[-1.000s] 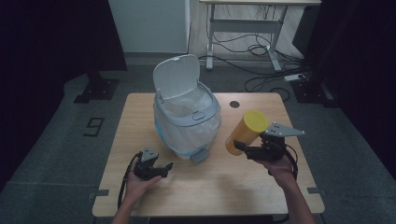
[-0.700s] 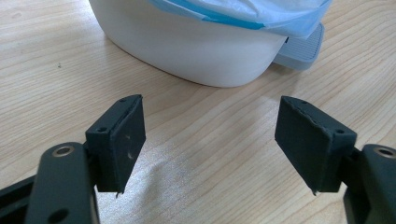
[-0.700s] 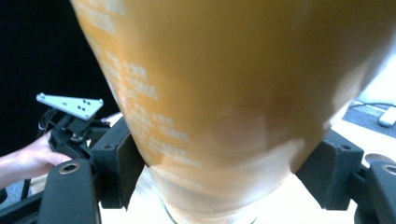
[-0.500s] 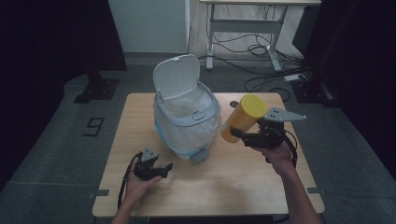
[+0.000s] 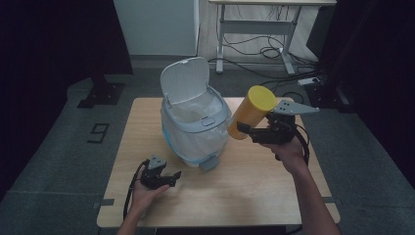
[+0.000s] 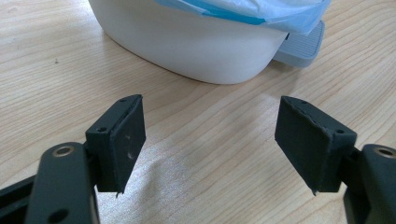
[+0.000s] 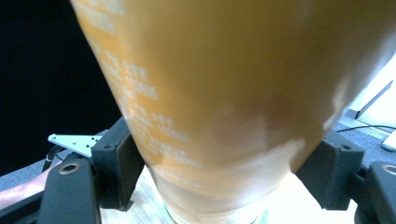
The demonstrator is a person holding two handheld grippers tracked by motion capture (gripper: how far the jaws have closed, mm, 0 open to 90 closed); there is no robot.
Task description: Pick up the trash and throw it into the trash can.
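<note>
A yellow cylindrical can [image 5: 252, 111] hangs tilted in the air just right of a white pedal bin [image 5: 195, 125], whose lid stands up and which is lined with a bluish bag. My right gripper [image 5: 248, 130] is shut on the can's lower part. In the right gripper view the can [image 7: 233, 93] sits pressed between both pads [image 7: 123, 163]. My left gripper [image 5: 172, 177] rests on the wooden table [image 5: 254, 196] in front of the bin, open with nothing in it. In the left gripper view the bin's base [image 6: 196, 51] and its grey pedal [image 6: 303, 44] lie beyond the spread jaws of the left gripper [image 6: 219, 144].
The bin takes up the table's middle back. Bare wood lies in front of and to the right of it. Beyond the table are a dark floor, a desk frame [image 5: 254, 29] with cables and a white cabinet [image 5: 156, 24].
My right gripper has lifted the yellow can off the table and carried it up and slightly left toward the bin's rim. The left gripper has stayed where it was.
</note>
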